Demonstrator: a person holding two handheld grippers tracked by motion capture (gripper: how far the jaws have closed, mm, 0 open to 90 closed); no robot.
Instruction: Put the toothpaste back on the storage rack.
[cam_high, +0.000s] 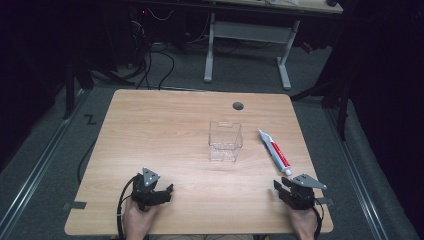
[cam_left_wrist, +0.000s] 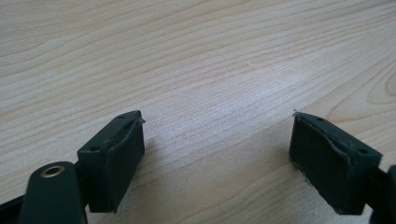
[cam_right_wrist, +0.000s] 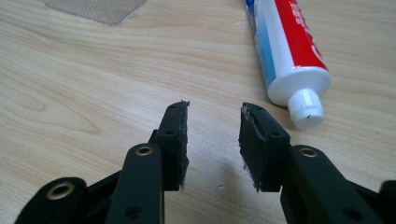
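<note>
Left tongs (cam_left_wrist: 217, 135) gape wide, empty; right tongs (cam_right_wrist: 214, 122) narrow, empty, beside toothpaste tube (cam_right_wrist: 287, 46).

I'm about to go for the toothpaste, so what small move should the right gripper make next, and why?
Probably open the jaws wider and ease the right gripper forward and to its right, toward the toothpaste tube. The tube lies flat on the table, cap end nearest, just beside and beyond the jaws, which hold nothing and look too narrow for it.

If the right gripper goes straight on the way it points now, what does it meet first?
Probably bare table. The right gripper, with nothing between its jaws, aims just left of the toothpaste tube; its cap lies beside the line. Farther on is the clear box, though depth is uncertain.
</note>
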